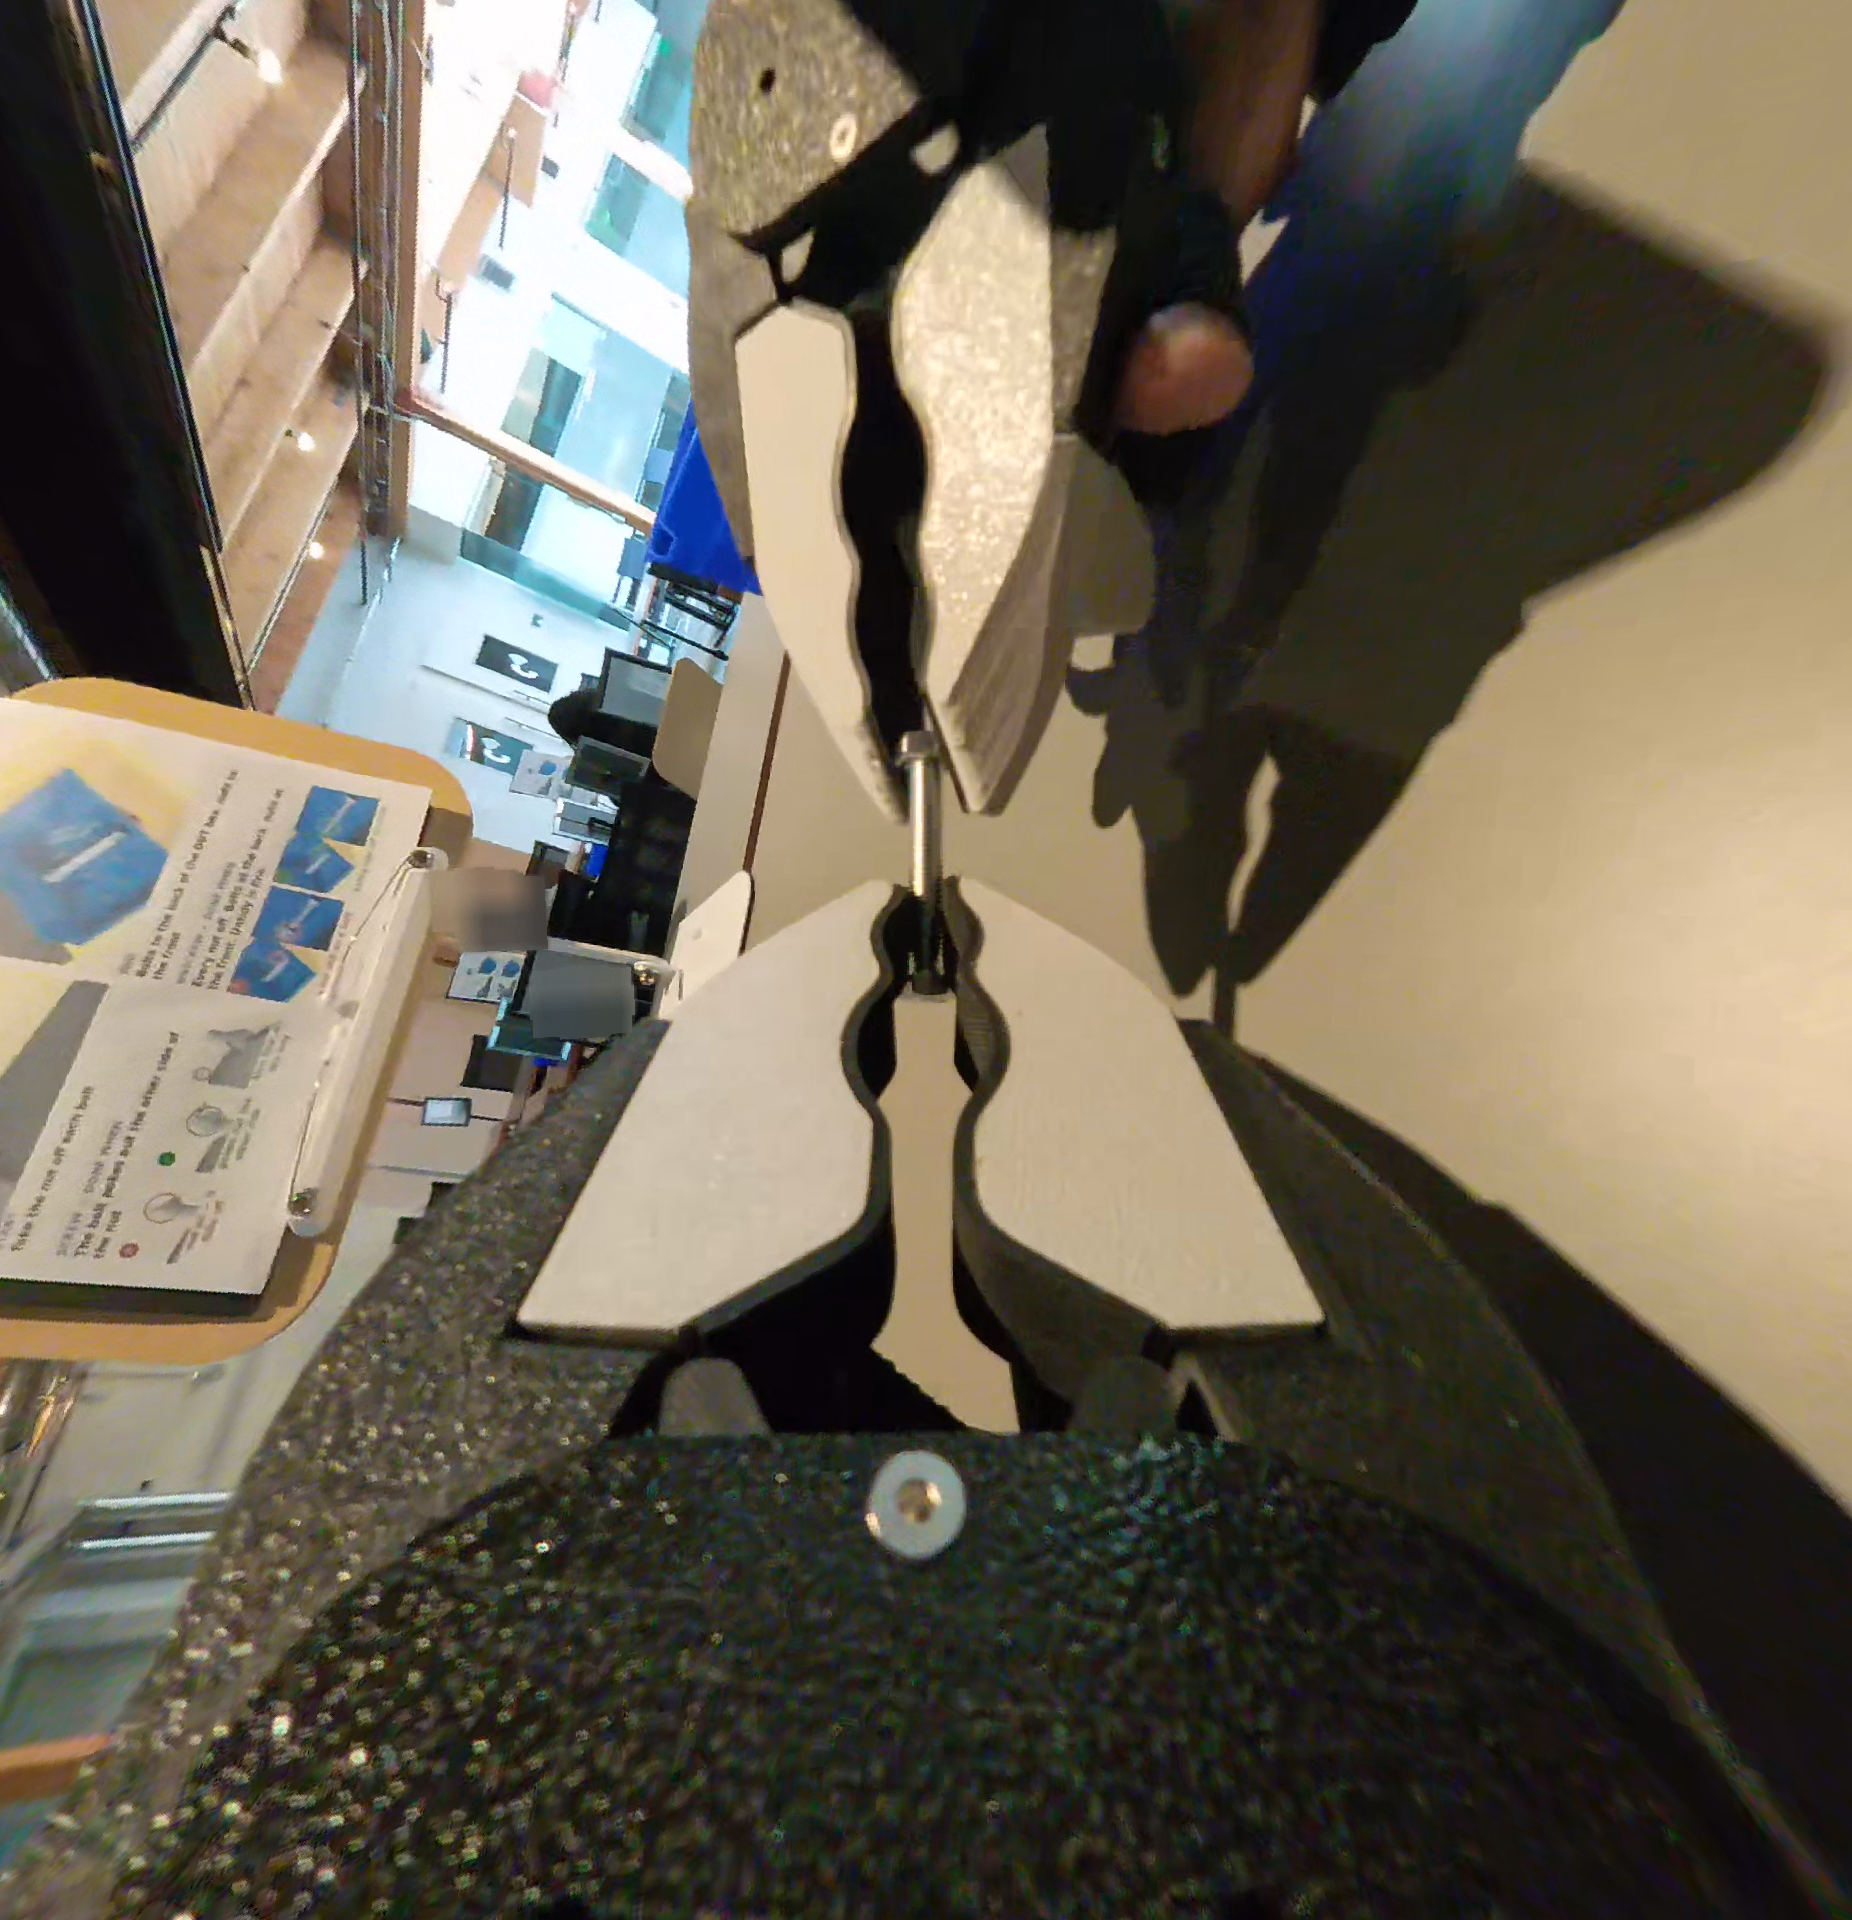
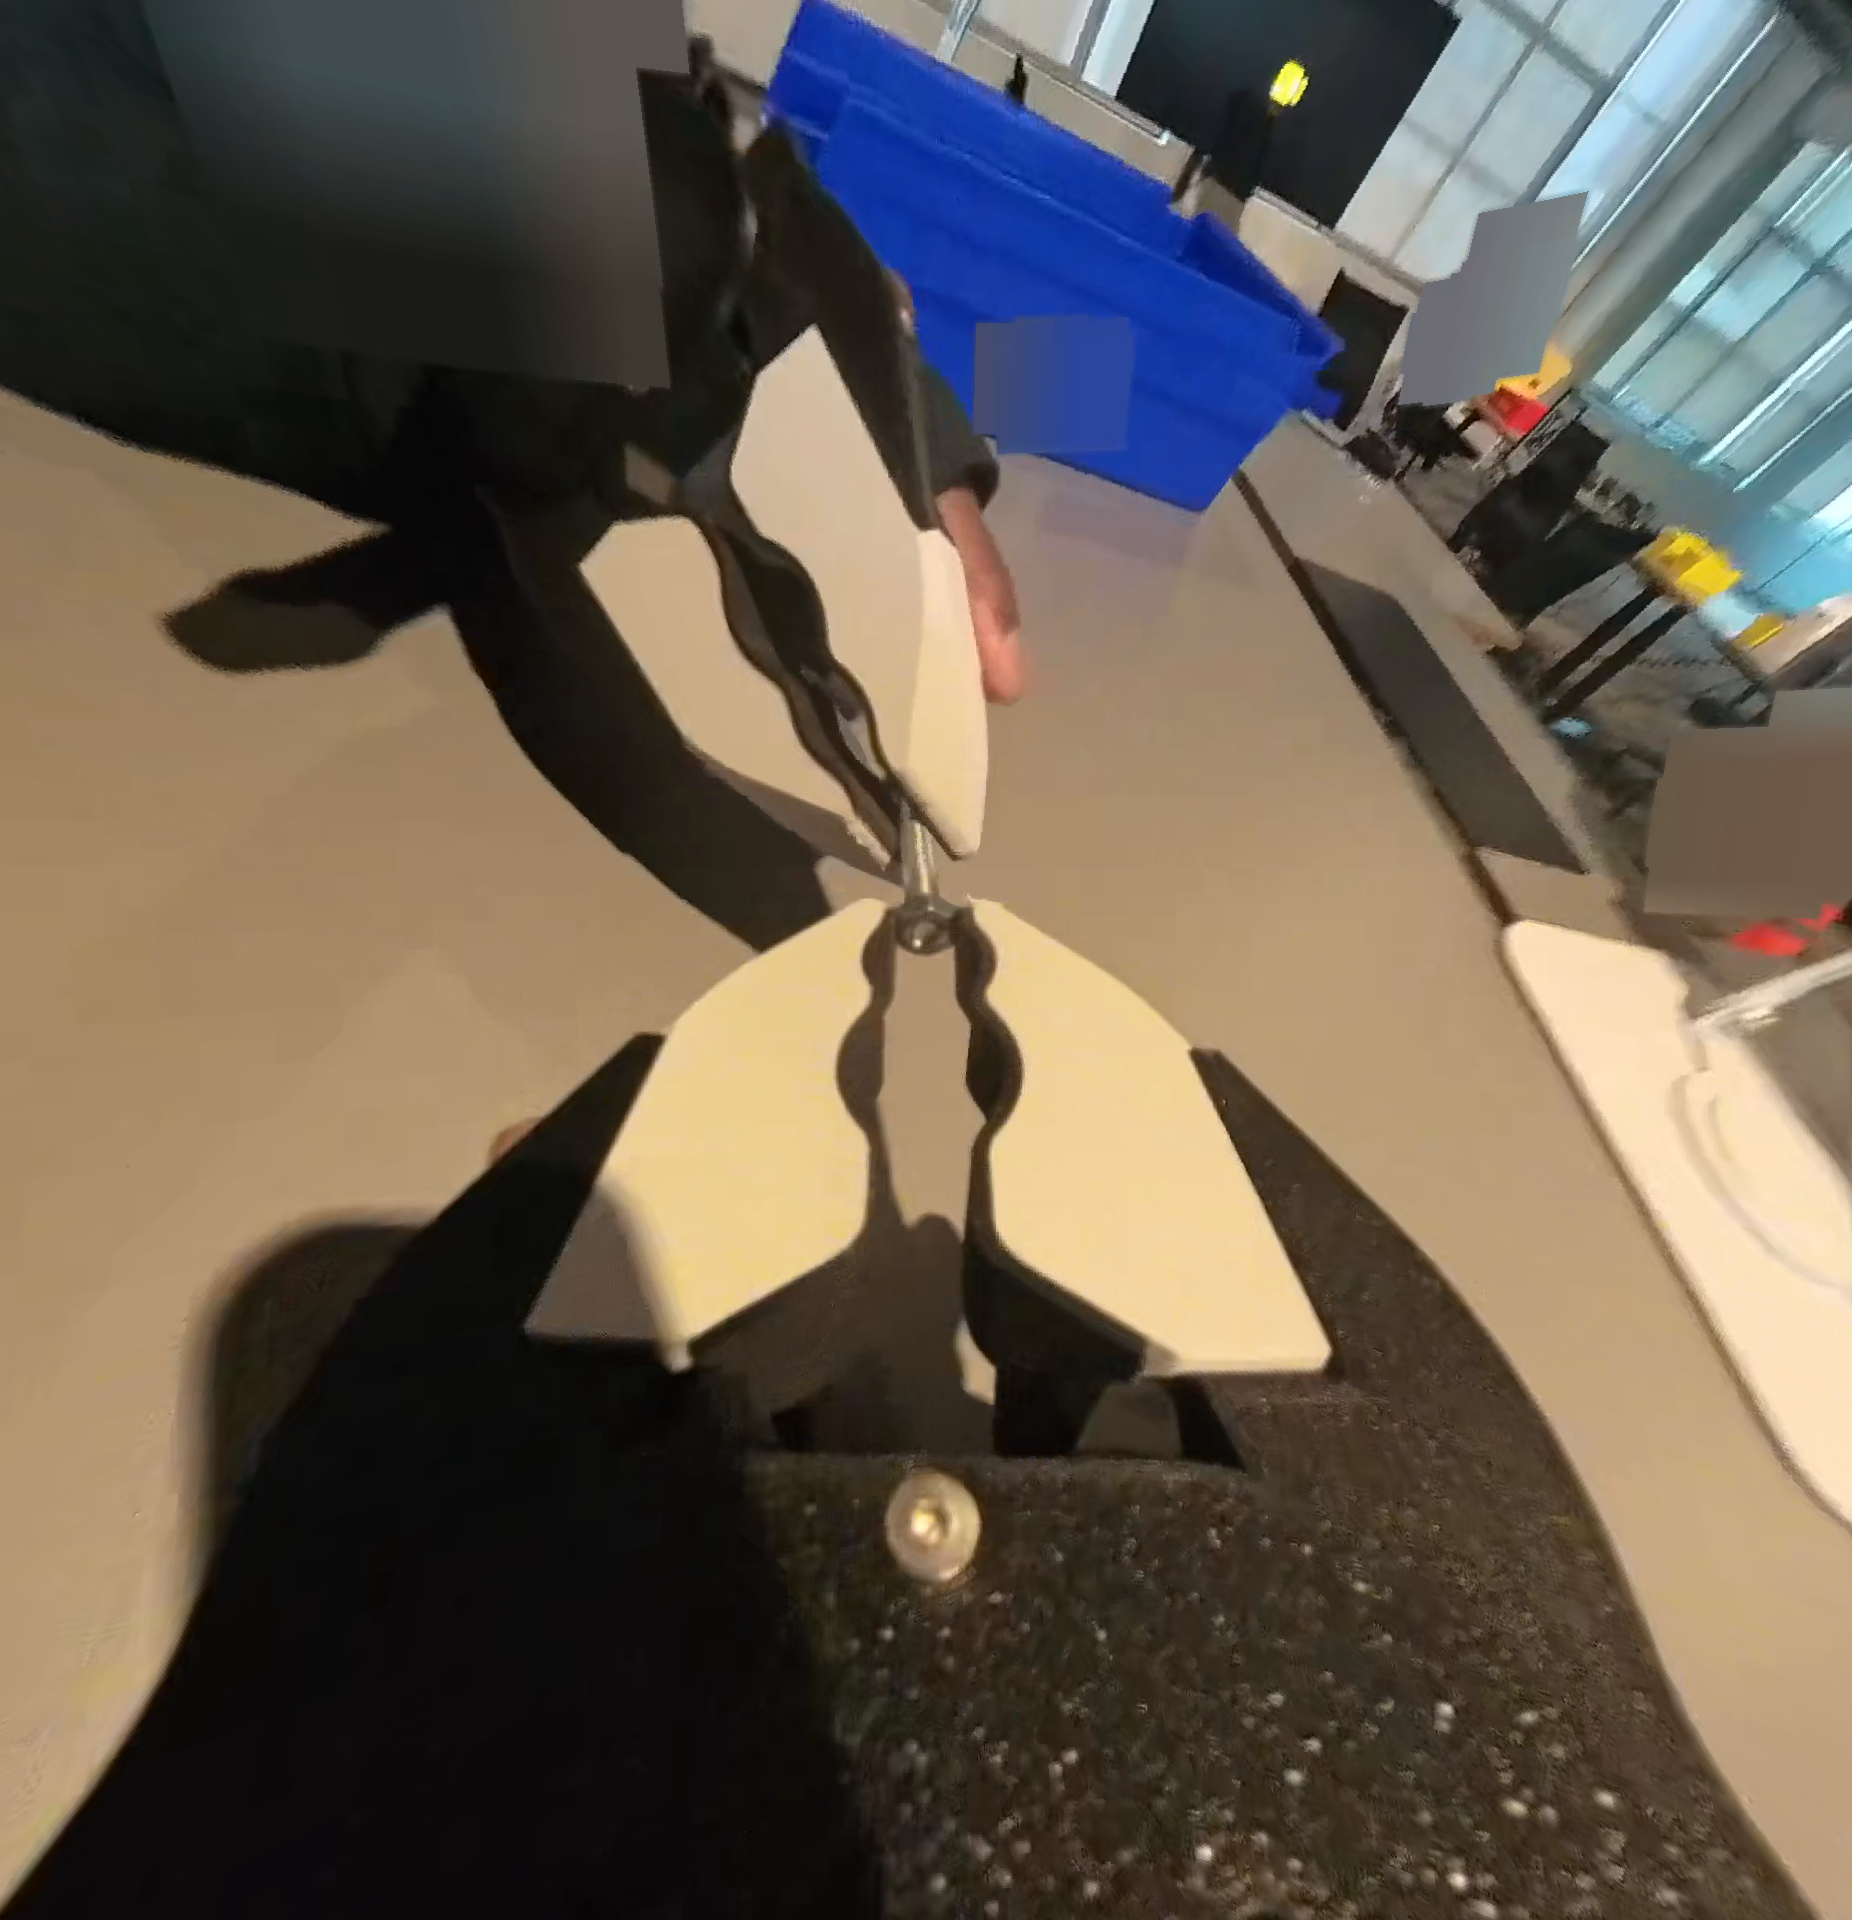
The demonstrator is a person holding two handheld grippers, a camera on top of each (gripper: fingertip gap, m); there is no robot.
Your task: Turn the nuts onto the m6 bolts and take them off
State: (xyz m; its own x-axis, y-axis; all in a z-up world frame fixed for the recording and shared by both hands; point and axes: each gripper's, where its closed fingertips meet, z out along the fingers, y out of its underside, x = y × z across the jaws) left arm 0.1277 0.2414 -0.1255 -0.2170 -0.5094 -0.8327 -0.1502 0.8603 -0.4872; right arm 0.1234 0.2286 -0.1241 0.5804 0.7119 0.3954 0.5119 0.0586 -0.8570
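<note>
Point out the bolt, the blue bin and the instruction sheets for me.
bolt (image 1: pixel 919 831), left wrist view, on its bare threaded shaft.
blue bin (image 2: pixel 1067 260), right wrist view, on its side wall.
instruction sheets (image 1: pixel 174 987), left wrist view, on the printed pages.

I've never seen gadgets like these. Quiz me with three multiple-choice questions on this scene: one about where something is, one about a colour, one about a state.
1. Where is the bolt?
A. dropped on the floor
B. screwed into a wall
C. held in the air between the two grippers' tips

2. What colour is the big bin in the background?
A. blue
B. red
C. green

3. How does the right gripper stand?
A. wide open, empty
B. closed on one end of the bolt
C. closed on a screwdriver

Answers:
1 C: the left gripper pinches one end, and the other gripper pinches the opposite end.
2 A: its walls are plainly blue.
3 B: its fingertips meet around the bolt's end.
</note>
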